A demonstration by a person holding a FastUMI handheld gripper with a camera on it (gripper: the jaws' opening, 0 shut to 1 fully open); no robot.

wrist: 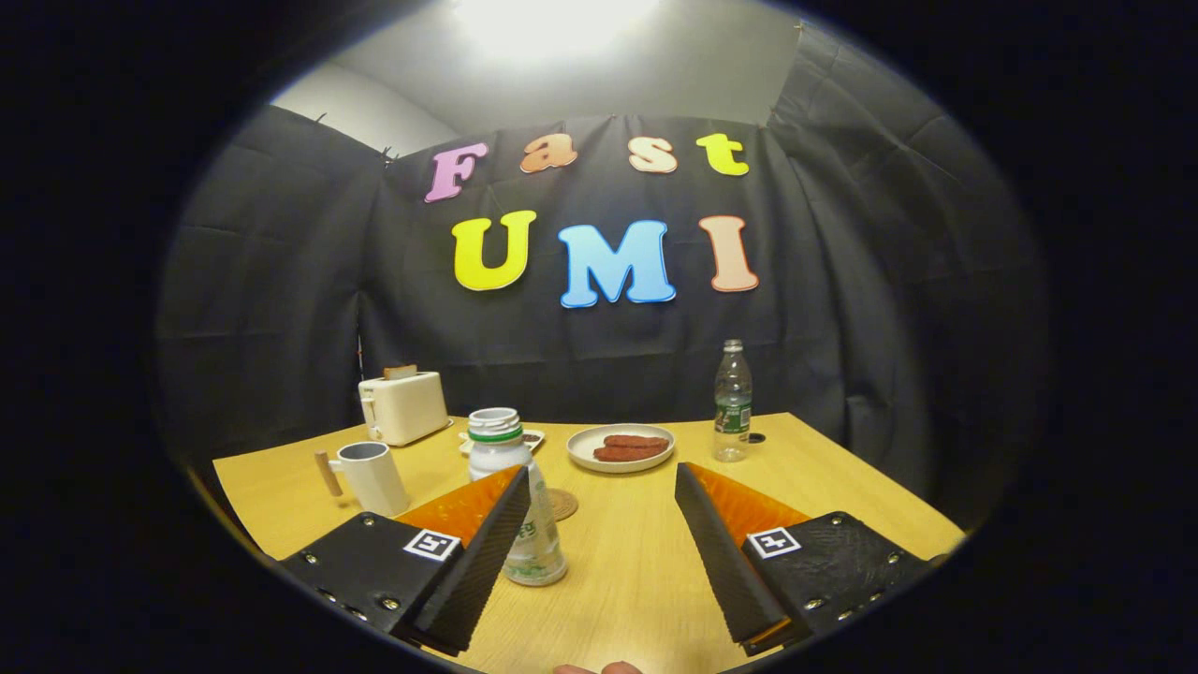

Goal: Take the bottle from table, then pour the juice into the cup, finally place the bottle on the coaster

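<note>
The juice bottle (517,487), white with a green band under its open neck, stands upright on the wooden table (636,580), tucked against the inner face of the left finger (477,552) and partly behind it; whether they touch I cannot tell. The gripper (599,482) has its fingers spread wide and holds nothing, with bare tabletop between them. A round coaster (562,504) lies flat just behind the bottle. To the left a white mug (372,476) with a wooden handle stands near the table's left edge, well apart from the bottle. Beyond the fingers sits a plate of sausages (621,446), and to its right a clear water bottle (732,402) stands upright, a dark cap beside it. A cream toaster (403,406) occupies the far left corner. The right side of the table lies open up to its edge.
</note>
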